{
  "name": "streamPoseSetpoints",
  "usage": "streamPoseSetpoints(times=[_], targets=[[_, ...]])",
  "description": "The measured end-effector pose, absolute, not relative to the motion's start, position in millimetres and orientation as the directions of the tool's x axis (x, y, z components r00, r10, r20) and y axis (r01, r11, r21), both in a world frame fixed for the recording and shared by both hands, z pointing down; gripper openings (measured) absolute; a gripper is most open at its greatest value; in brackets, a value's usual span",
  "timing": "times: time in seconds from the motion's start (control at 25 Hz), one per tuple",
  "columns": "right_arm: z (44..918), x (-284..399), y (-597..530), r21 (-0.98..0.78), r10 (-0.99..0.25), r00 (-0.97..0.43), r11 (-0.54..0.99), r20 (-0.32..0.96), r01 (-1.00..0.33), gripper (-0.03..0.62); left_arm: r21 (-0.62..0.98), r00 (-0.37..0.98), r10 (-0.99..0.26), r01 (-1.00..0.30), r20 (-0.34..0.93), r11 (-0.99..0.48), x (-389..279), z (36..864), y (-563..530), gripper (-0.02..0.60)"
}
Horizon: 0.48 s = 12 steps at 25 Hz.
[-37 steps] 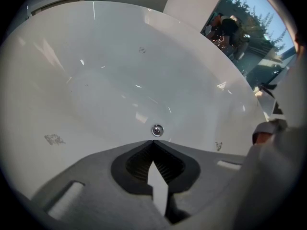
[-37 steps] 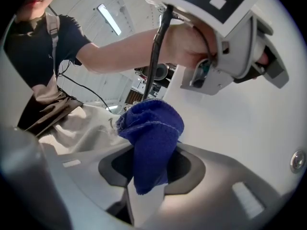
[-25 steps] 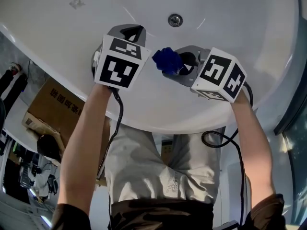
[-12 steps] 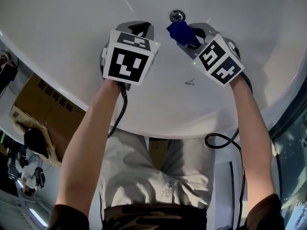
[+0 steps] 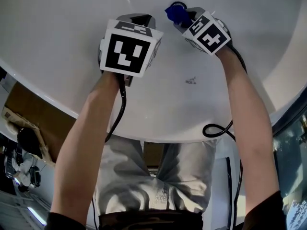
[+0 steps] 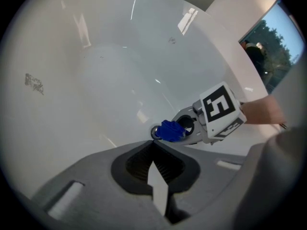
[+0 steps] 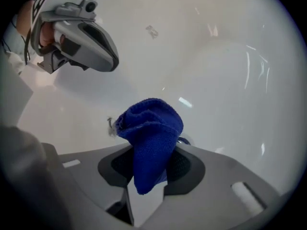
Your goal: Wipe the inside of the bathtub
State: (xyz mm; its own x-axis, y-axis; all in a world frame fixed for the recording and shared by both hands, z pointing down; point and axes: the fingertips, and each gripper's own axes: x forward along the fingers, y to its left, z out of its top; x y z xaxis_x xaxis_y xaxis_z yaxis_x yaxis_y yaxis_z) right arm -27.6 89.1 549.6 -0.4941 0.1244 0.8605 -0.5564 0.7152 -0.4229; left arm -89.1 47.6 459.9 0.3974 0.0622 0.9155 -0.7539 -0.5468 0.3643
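The white bathtub (image 5: 62,28) fills the head view, its near rim (image 5: 158,137) curving below my arms. My right gripper (image 5: 184,14) is shut on a bunched blue cloth (image 5: 175,11), held low against the tub bottom. In the right gripper view the blue cloth (image 7: 151,131) sticks out of the right gripper (image 7: 146,169) and covers most of the drain (image 7: 185,141). The left gripper view shows the cloth (image 6: 169,131) right beside the drain (image 6: 155,132). My left gripper (image 5: 139,20) hovers to the cloth's left, shut and empty, also seen as left gripper (image 6: 153,145).
A small dark speck (image 5: 191,81) lies on the tub's near slope, and a faint scuff (image 6: 34,83) marks the side wall. Outside the tub are a cardboard box (image 5: 26,104) at left and a glass panel (image 5: 293,143) at right. Cables (image 5: 216,128) hang over the rim.
Both grippers have moved farther into the tub. The right gripper has carried the blue cloth onto the drain, which the cloth now hides in the head view.
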Motion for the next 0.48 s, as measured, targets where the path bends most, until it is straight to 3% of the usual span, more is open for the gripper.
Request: streamPoseSetpoints(times=[0.48], targets=[[605, -41, 151, -0.614, 0.426, -0.450, 0.632, 0.785, -0.474, 0.141, 0.389, 0.390, 0.106, -0.779, 0.915, -0.492, -94, 479, 61, 0.002]])
